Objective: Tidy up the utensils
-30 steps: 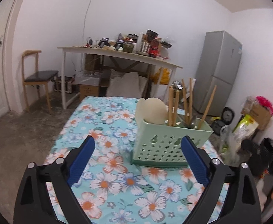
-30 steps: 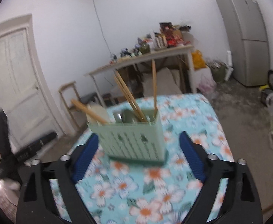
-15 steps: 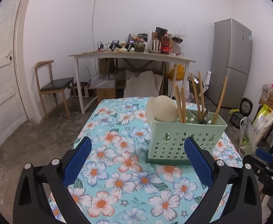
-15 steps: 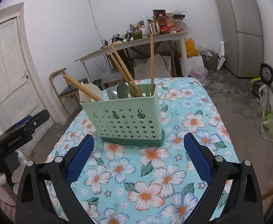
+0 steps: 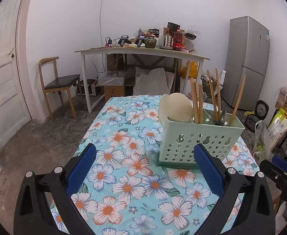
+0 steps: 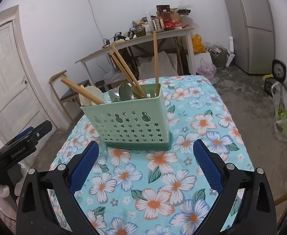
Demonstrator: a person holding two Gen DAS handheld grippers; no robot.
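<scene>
A pale green utensil holder (image 5: pixel 200 143) (image 6: pixel 131 125) with star-shaped holes stands upright on the flowered tablecloth (image 5: pixel 135 176) (image 6: pixel 163 168). Wooden chopsticks (image 5: pixel 215 96) (image 6: pixel 129 74), metal spoons (image 5: pixel 221 115) (image 6: pixel 124 92) and a cream-coloured ladle (image 5: pixel 177 107) (image 6: pixel 89 96) stick out of its top. My left gripper (image 5: pixel 143 154) is open, with nothing between its blue pads; the holder is just beyond its right finger. My right gripper (image 6: pixel 145 152) is open too and empty, a short way in front of the holder.
A cluttered white table (image 5: pixel 141 51) and a wooden chair (image 5: pixel 59 82) stand behind, a grey fridge (image 5: pixel 247 62) at the back right. Bags and boxes (image 5: pixel 276 117) crowd the floor on the right. The other gripper shows at each view's edge.
Both views have drawn back and tilted, so the holder now looks smaller and farther from each gripper. The right jaws widened slightly. Nothing was picked up.
</scene>
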